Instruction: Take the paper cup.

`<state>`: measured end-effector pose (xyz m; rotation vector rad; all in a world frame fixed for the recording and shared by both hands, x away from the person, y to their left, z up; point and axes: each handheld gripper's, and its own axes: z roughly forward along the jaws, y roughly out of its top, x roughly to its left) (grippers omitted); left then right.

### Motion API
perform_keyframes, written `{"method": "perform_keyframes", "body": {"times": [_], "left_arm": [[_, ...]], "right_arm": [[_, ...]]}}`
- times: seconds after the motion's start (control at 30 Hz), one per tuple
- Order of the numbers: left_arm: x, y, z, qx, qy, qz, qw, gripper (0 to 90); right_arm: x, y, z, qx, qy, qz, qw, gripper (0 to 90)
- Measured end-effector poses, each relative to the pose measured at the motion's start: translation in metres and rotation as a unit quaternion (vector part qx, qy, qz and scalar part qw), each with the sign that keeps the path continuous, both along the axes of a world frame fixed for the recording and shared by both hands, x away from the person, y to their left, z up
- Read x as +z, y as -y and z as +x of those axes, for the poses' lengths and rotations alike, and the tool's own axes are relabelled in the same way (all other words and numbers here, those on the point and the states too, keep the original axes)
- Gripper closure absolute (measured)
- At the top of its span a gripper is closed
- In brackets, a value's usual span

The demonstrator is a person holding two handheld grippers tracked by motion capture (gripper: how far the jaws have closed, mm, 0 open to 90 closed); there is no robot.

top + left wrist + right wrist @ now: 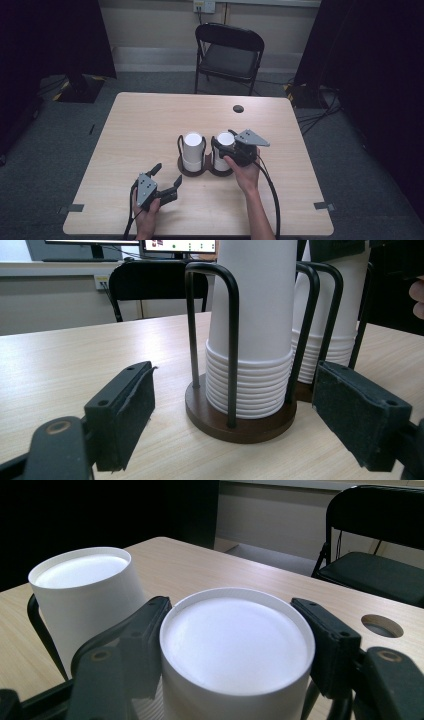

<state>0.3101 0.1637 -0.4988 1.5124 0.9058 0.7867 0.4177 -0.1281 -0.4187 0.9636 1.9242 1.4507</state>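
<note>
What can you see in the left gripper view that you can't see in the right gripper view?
Left gripper view alone: the ribbed rims of the stacked cups, the black wire holder around them, its round brown base, and the left tongs open, touching nothing.

Right gripper view alone: the flat white top of the right cup stack, with the right tongs shut on it, and a round hole in the table.

Both: two white cup stacks, the wooden table and a black folding chair behind.
</note>
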Motion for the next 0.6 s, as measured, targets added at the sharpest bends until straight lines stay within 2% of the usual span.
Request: {"method": "perform_keyframes", "body": {"times": [0.17, 0.3, 0.6], "left_arm": [[0.000, 0.000, 0.000, 0.001, 0.000, 0.000, 1.0000, 17.0], [0.000, 0.000, 0.000, -0.002, 0.000, 0.002, 1.0000, 16.3], [0.000, 0.000, 0.000, -0.001, 0.000, 0.002, 1.0000, 15.9]], "right_arm": [[0.005, 0.002, -0.002, 0.001, 0.009, 0.009, 0.9999, 34.6], [0.006, 0.004, -0.004, 0.003, 0.004, 0.011, 0.9999, 34.6], [0.011, 0.006, -0.005, 0.003, 0.008, 0.017, 0.9998, 34.7]]}}
